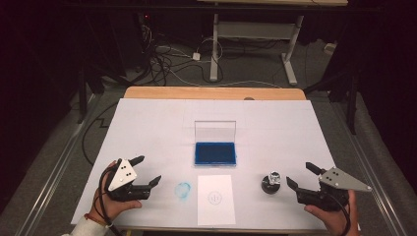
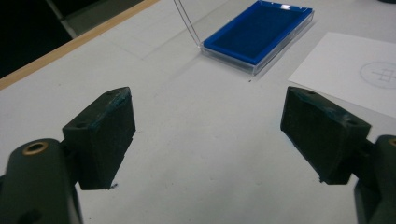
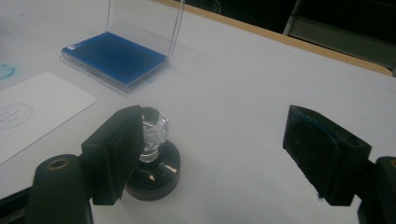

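Right gripper sits low at the near right corner of the white-covered bench, jaws spread wide and clamped on nothing; in the right gripper view we see the small stamp with a round black base and a faceted clear knob just ahead of it, nearer the left-hand jaw than the other, not yet between the pads as far as we can judge. We read the stamp as the thing in hand; it stands upright on its base on the bare bench, to the right of the white sheet of paper printed with a circled grid mark, its long axis vertical and the knob pointing straight up, which leaves the narrow neck free for a sideways grasp. Left gripper rests at the near left, also spread wide and empty, aimed across the bench toward the blue ink pad in its clear plastic case; the case's clear lid stands open and upright at the far edge, presumably so the pad can be reached from above. Between the left gripper and the sheet lies a faint round blue ink smudge.
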`<state>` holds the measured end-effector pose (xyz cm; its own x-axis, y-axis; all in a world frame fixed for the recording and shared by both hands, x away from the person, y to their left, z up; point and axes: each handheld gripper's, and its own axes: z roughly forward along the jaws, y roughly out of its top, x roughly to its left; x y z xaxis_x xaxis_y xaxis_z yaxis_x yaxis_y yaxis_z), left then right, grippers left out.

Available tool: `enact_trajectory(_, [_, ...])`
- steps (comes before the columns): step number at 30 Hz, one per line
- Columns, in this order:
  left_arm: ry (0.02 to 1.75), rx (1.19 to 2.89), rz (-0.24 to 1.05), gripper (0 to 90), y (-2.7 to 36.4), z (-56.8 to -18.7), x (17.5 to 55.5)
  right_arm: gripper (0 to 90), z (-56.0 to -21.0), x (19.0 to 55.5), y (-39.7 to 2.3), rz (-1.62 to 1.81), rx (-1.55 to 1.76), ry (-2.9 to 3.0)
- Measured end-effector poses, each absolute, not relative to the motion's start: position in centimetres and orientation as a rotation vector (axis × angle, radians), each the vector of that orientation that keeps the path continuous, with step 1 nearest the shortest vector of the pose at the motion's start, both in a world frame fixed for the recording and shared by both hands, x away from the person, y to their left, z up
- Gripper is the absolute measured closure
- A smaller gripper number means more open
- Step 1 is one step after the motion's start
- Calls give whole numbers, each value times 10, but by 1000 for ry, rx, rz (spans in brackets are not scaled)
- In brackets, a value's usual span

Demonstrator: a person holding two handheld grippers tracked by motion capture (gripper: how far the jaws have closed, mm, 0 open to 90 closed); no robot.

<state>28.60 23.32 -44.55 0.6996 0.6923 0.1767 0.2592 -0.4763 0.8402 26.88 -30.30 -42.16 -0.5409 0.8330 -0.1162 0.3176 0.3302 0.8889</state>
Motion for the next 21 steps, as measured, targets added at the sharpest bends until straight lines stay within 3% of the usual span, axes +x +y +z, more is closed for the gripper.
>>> enact_trajectory(21, [748, 2091, 613, 175, 226, -454, 286, 184, -401, 282, -299, 1109, 981, 2186])
